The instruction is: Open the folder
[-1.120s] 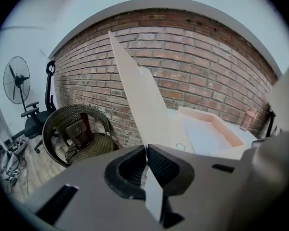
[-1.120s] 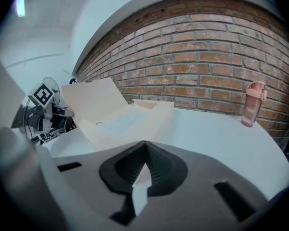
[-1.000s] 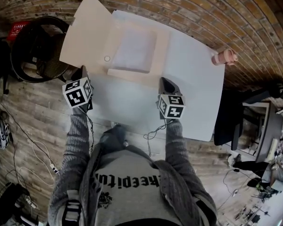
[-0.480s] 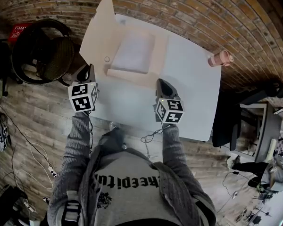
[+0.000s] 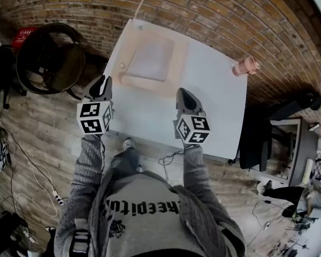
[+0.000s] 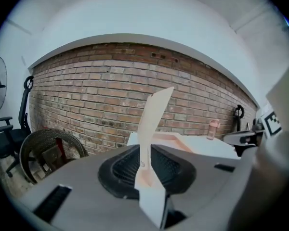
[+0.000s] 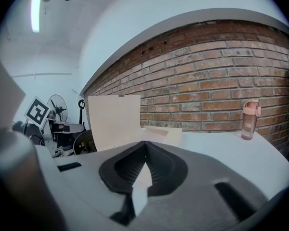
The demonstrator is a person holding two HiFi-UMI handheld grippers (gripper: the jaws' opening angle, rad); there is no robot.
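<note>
The beige folder lies on the white table, its inside and a white sheet showing. Its cover flap stands on edge at the table's left side, edge-on in the left gripper view and broad in the right gripper view. My left gripper hangs off the folder's near-left corner. Its jaws are opening to a narrow slit, through which the flap shows beyond the tips, with nothing pressed between the pads. My right gripper hovers over the table just before the folder, tips together and empty.
A pink bottle stands at the table's far right edge. A round wicker chair sits left of the table, a black office chair right of it. Cables lie on the wooden floor. A brick wall backs the table.
The flap has swung up from lying spread out past the table's left edge to standing on edge. Both grippers have risen and drawn back a little toward me.
</note>
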